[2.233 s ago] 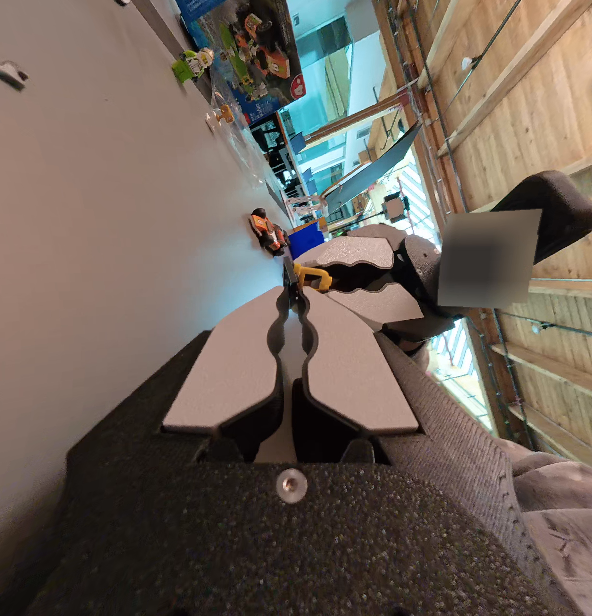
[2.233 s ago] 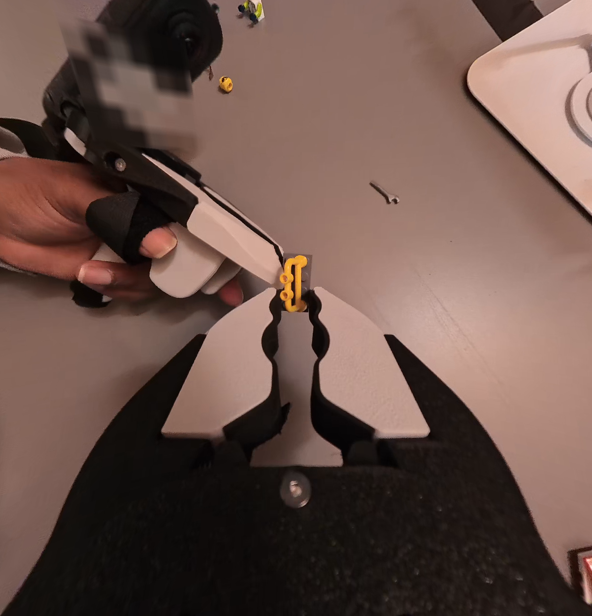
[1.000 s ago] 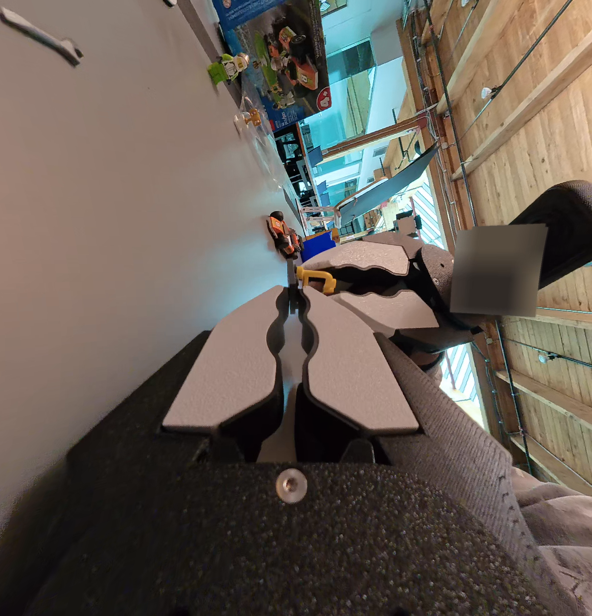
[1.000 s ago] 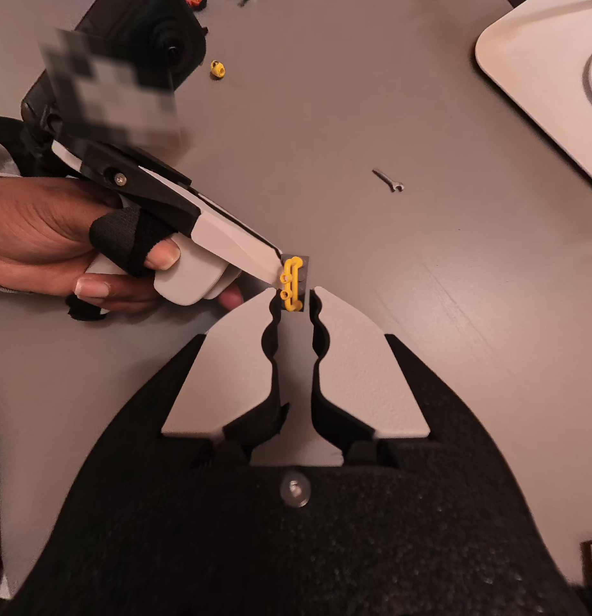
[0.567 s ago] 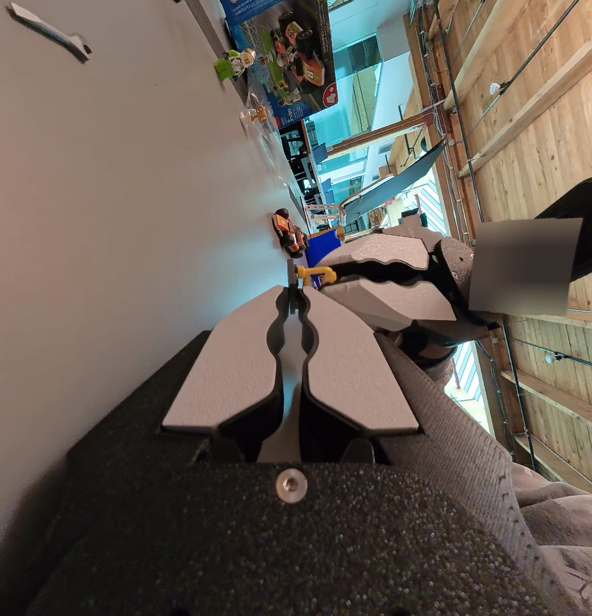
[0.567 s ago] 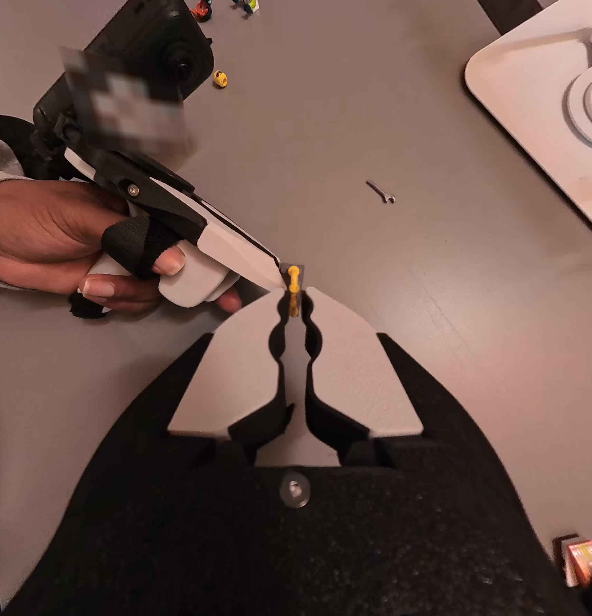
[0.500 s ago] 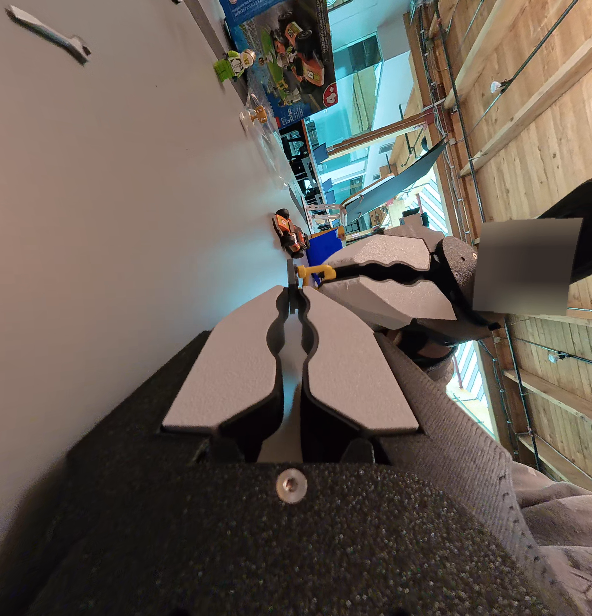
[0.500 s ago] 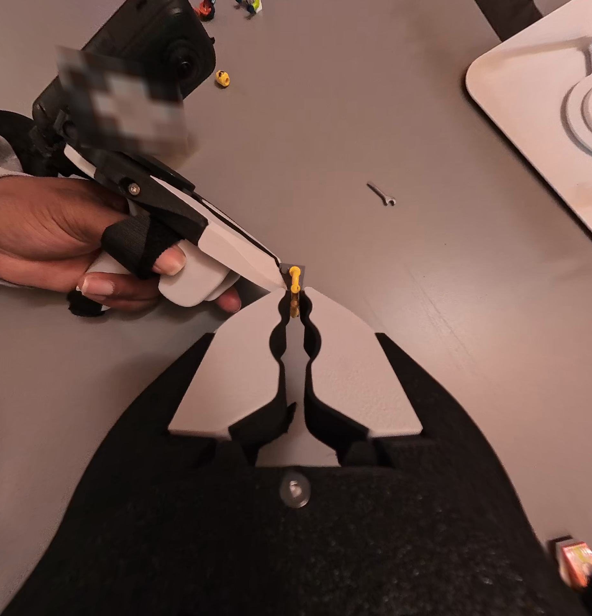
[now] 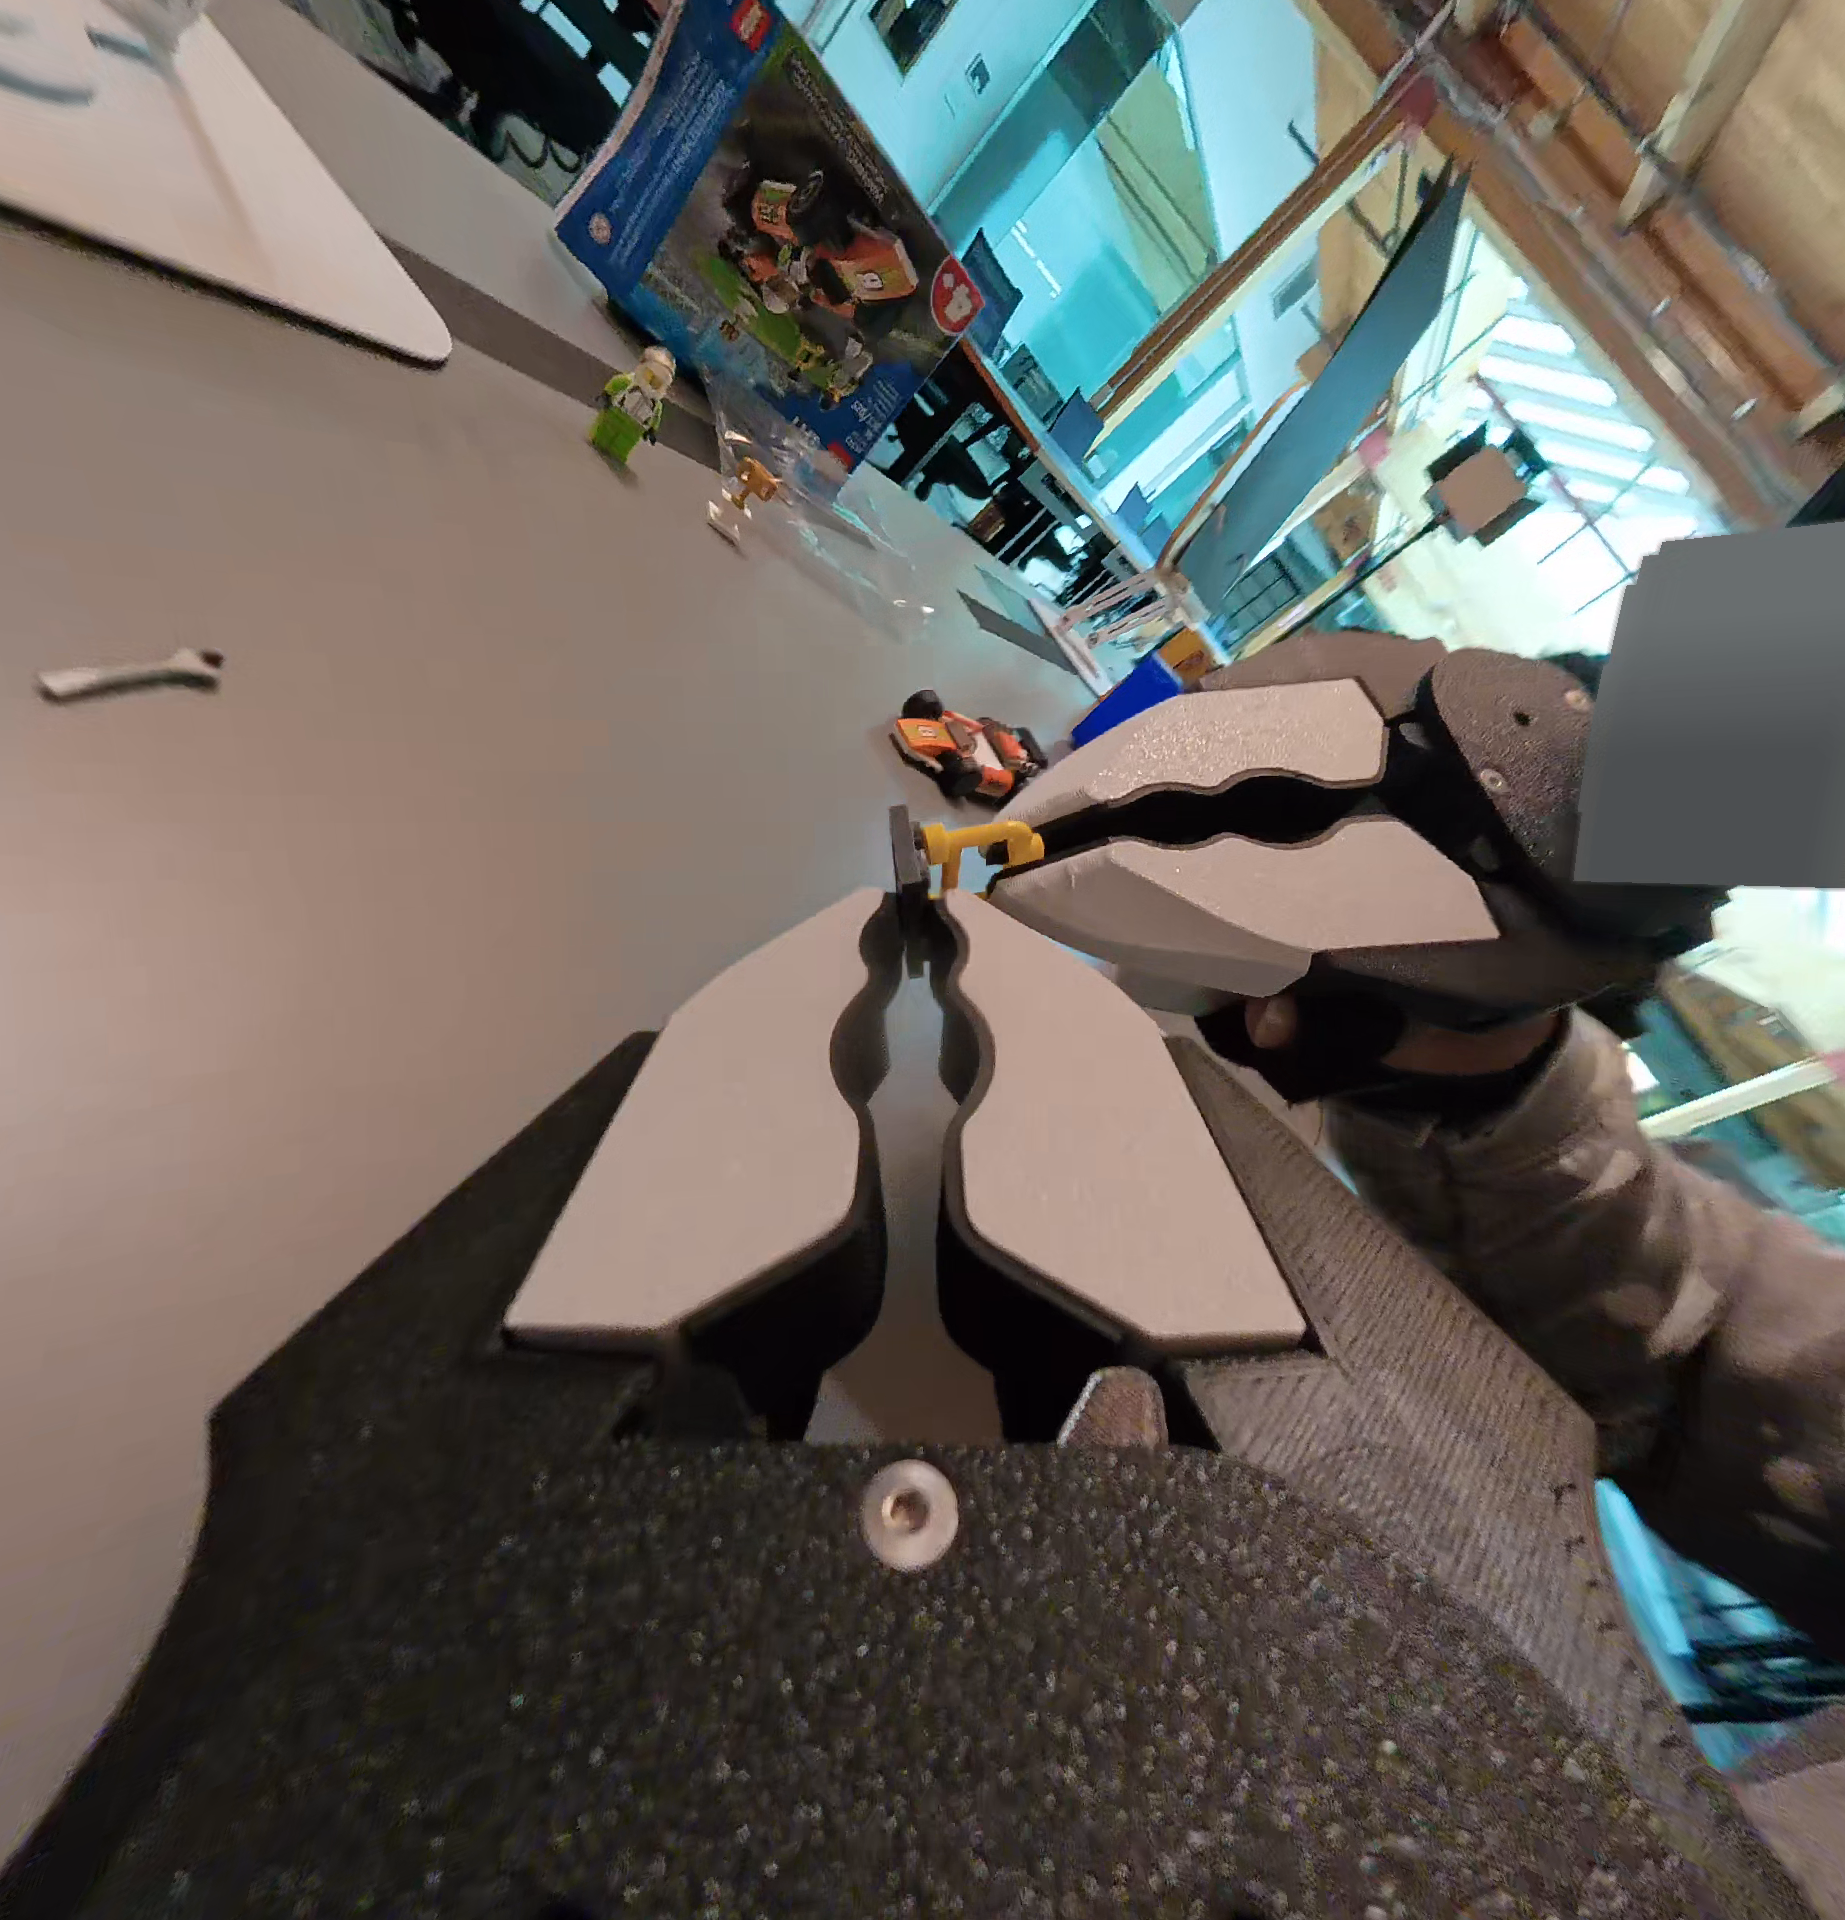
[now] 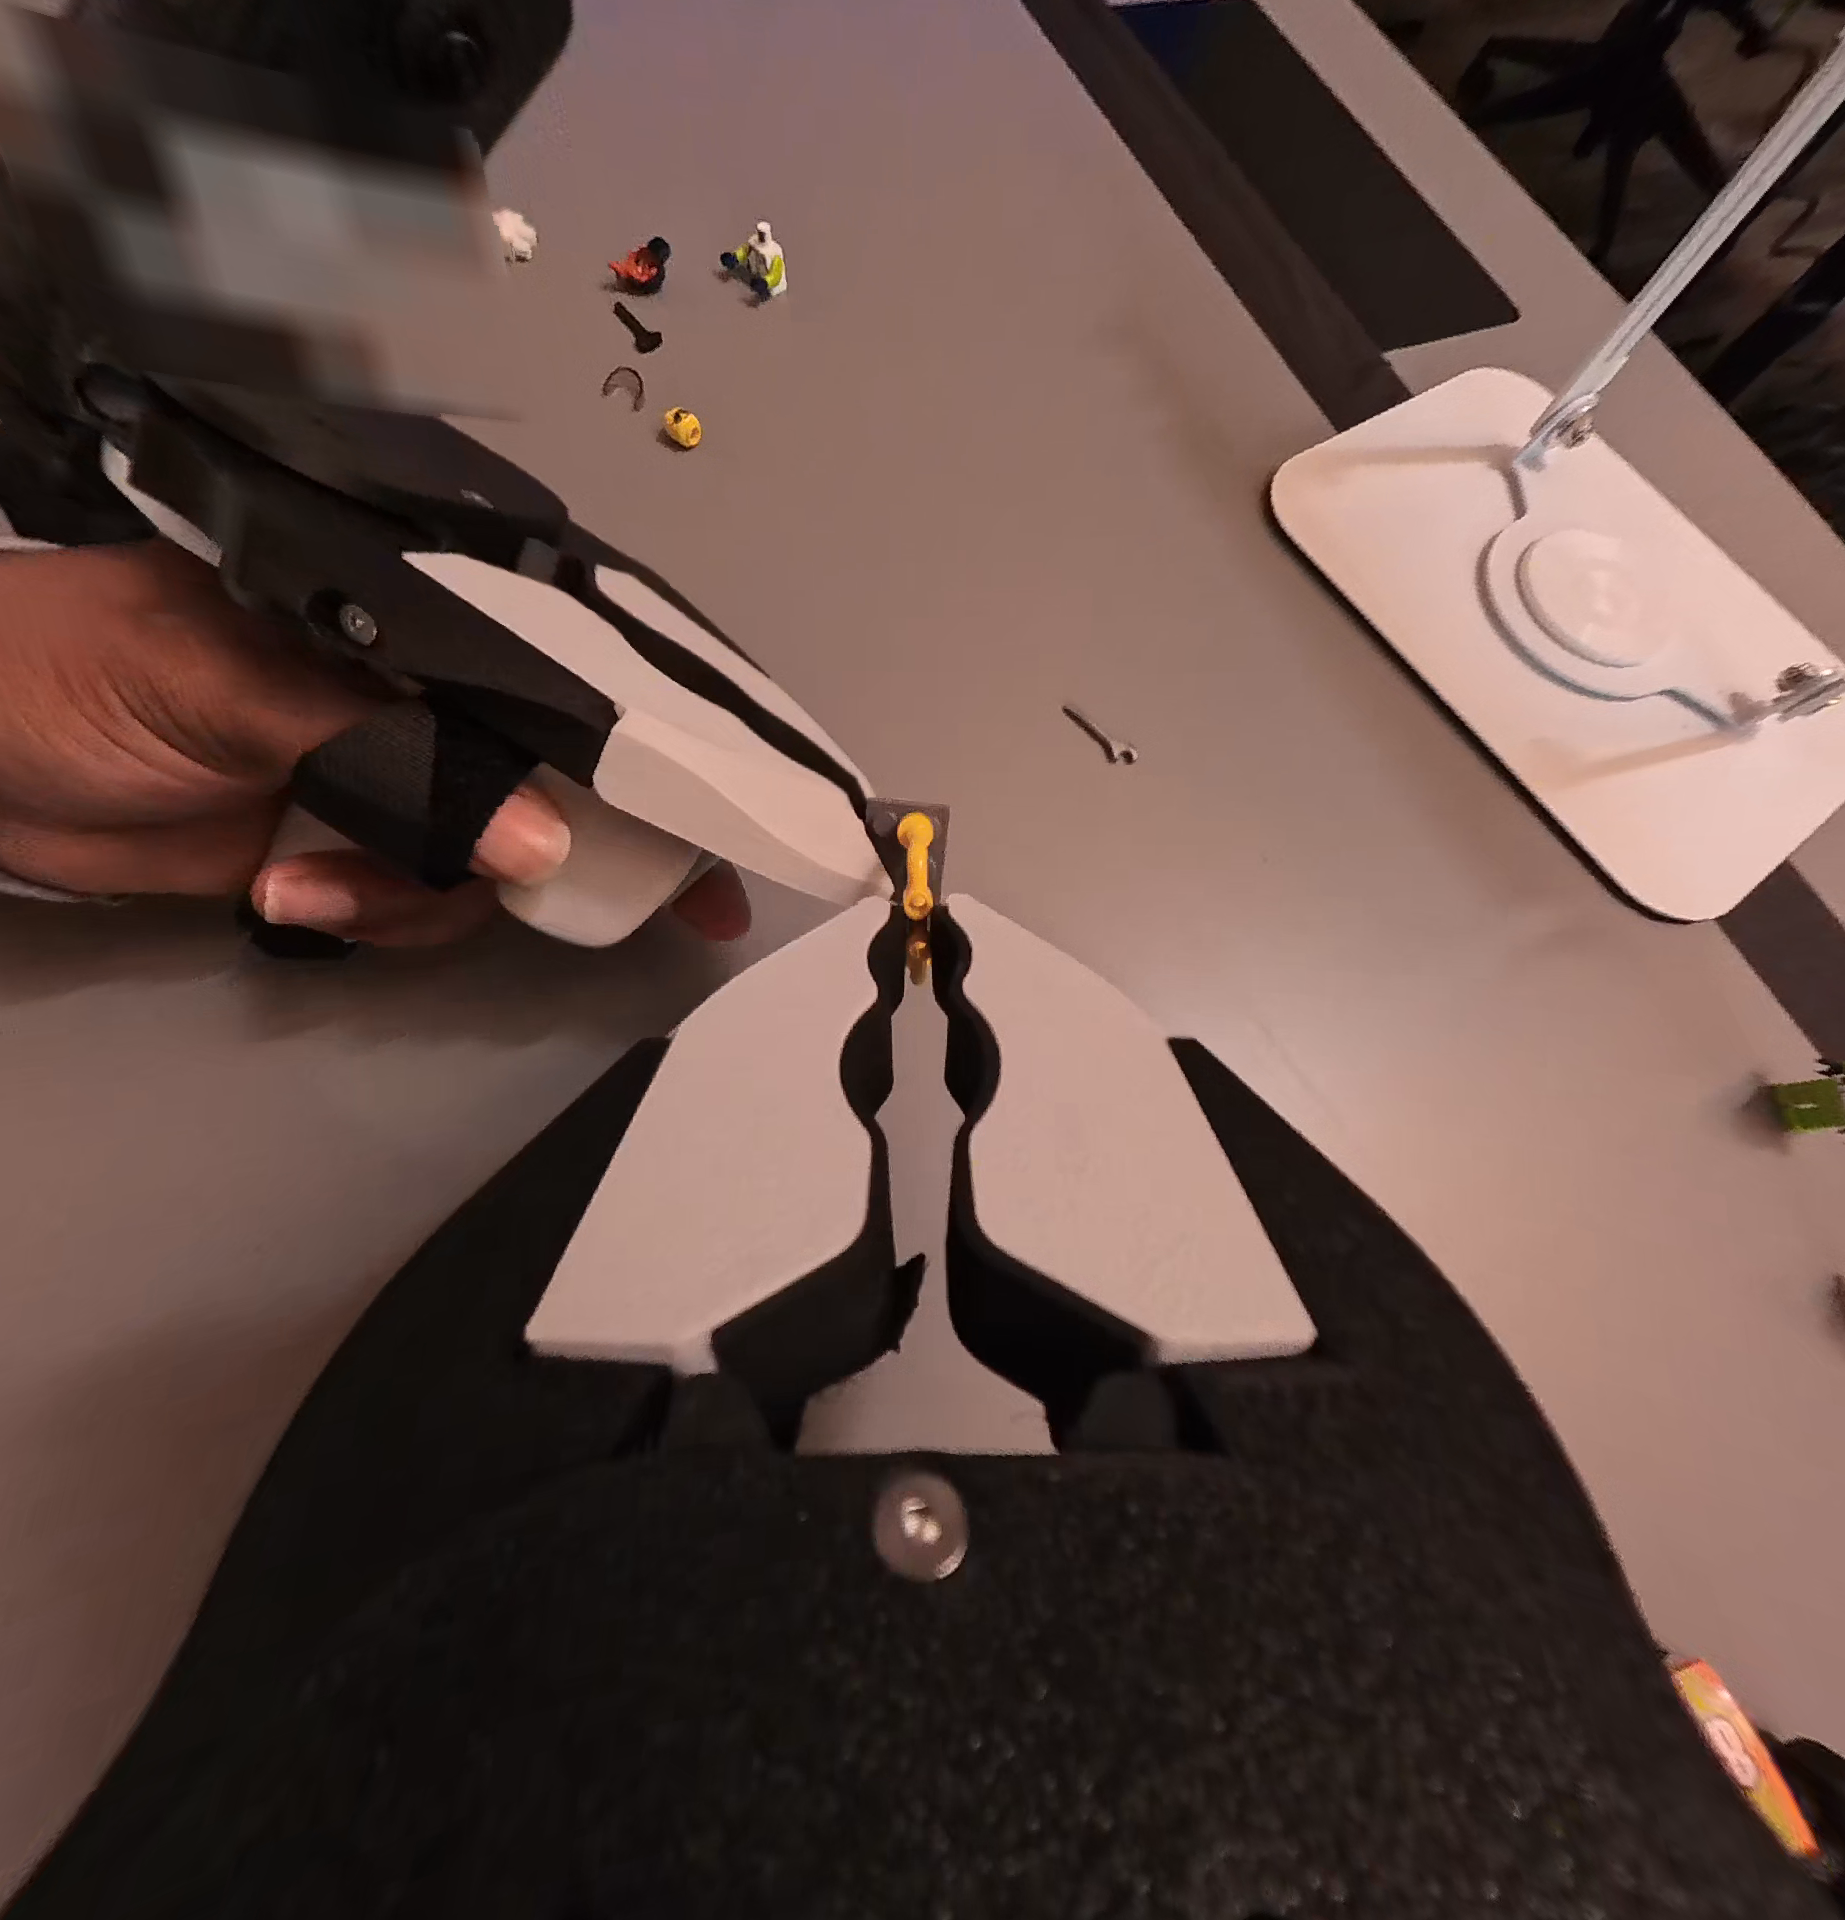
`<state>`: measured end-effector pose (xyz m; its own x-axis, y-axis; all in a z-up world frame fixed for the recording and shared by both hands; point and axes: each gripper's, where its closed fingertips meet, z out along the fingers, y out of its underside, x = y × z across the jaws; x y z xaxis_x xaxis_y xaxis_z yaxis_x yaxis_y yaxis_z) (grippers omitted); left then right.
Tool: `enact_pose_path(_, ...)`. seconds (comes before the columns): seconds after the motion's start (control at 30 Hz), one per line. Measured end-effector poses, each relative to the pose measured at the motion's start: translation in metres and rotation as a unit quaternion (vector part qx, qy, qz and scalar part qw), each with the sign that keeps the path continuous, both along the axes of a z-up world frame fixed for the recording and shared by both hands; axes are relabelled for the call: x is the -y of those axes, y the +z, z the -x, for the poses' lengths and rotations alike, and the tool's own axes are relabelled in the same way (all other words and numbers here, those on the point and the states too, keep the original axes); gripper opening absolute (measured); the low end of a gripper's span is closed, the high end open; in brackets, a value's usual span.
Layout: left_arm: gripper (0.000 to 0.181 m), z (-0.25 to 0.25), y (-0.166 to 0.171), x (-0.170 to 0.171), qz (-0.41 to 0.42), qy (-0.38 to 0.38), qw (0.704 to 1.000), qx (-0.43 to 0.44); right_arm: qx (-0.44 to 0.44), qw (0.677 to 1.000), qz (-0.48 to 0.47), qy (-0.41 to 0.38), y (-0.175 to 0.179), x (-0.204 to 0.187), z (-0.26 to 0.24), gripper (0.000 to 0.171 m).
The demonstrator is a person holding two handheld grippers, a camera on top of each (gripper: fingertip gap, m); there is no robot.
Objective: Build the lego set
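In the left wrist view my left gripper [image 9: 916, 902] is shut on the edge of a small dark grey plate [image 9: 904, 844]. A yellow handle piece [image 9: 968, 837] sits on that plate. My right gripper [image 9: 1006, 860] comes in from the right and is shut on the yellow piece. In the right wrist view my right gripper [image 10: 916, 902] pinches the yellow piece [image 10: 914, 854] edge-on against the grey plate [image 10: 930, 812]. The left gripper [image 10: 868, 831] reaches in from the left, held by a hand. Both hold the pieces above the grey table [image 10: 1001, 436].
A grey wrench [image 10: 1100, 732] lies on the table beyond the grippers, and a white lamp base [image 10: 1572, 644] stands at the right. Loose minifigure parts [image 10: 682, 426] lie at the far left. An orange kart [image 9: 959, 748], a green minifigure [image 9: 627, 405] and the set's box [image 9: 783, 270] stand farther back. Less than 4 cm separates the two grippers' tips. From either gripper's tips it is about 15 centimetres to the grey wrench [image 10: 1100, 732]. The left camera catches it too, in the left wrist view [image 9: 139, 673].
My right gripper has closed from slightly open onto the yellow piece. Both grippers have since swung together, so the views have turned and more of the table shows.
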<state>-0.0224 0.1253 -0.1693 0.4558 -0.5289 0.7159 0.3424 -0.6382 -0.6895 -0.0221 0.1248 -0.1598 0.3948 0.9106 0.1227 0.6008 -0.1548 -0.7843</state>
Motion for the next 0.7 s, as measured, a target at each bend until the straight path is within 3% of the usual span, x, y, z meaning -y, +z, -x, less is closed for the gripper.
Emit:
enact_pose_path(0.27,0.005,0.004,0.009,0.0,-0.083,0.012,0.993,-0.088,-0.029,0.997,-0.071,-0.029,0.008,0.001,0.003,0.004)
enact_pose_path(0.43,0.005,0.003,0.014,0.004,-0.142,0.006,0.981,-0.135,-0.051,0.996,-0.066,-0.028,0.012,0.004,0.0,0.004)
enact_pose_path(0.7,0.005,-0.003,0.023,0.022,-0.25,-0.096,0.939,-0.216,-0.077,0.994,-0.058,0.042,0.02,0.021,-0.007,0.004)
